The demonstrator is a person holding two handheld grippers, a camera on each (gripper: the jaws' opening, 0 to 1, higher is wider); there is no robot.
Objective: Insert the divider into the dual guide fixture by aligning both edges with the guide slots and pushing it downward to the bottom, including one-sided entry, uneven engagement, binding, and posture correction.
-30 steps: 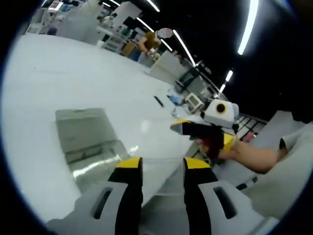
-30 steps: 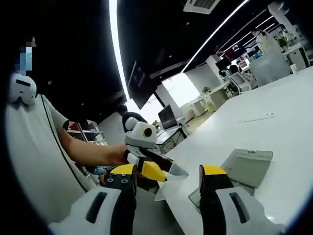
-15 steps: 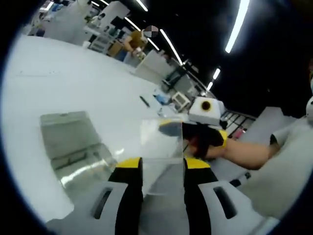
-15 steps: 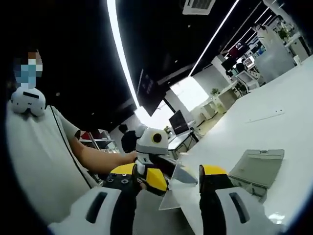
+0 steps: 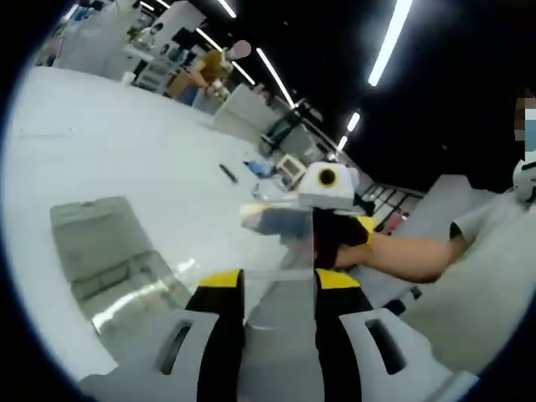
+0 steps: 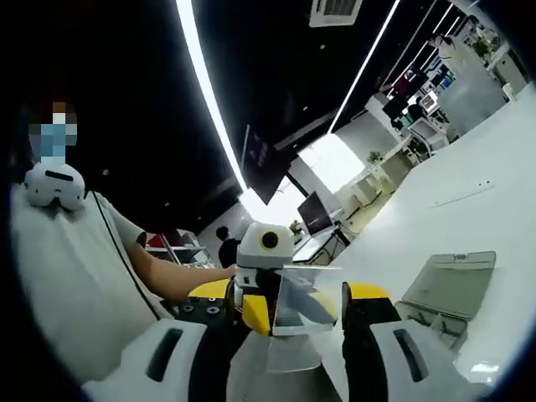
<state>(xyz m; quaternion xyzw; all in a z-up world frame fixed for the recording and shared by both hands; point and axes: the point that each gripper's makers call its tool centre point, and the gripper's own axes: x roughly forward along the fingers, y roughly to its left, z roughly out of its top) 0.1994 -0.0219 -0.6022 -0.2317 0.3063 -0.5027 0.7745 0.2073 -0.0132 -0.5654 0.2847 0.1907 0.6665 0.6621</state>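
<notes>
Fingers of left gripper [image 5: 276, 283] parted around clear divider [image 5: 280, 251], contact unclear; right gripper [image 6: 286, 293] likewise, grip unclear. Fixture [image 5: 109, 268] on table [image 5: 100, 159], lower left.

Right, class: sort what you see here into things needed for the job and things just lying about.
Needed for the job:
- clear divider
- clear fixture on the white table
- left gripper
- right gripper

Just lying about:
- dark pen-like thing
- far desks

One divider [image 5: 280, 255], one fixture [image 5: 109, 268] (clear plastic), two tongs [image 5: 276, 289] [image 6: 289, 301].
</notes>
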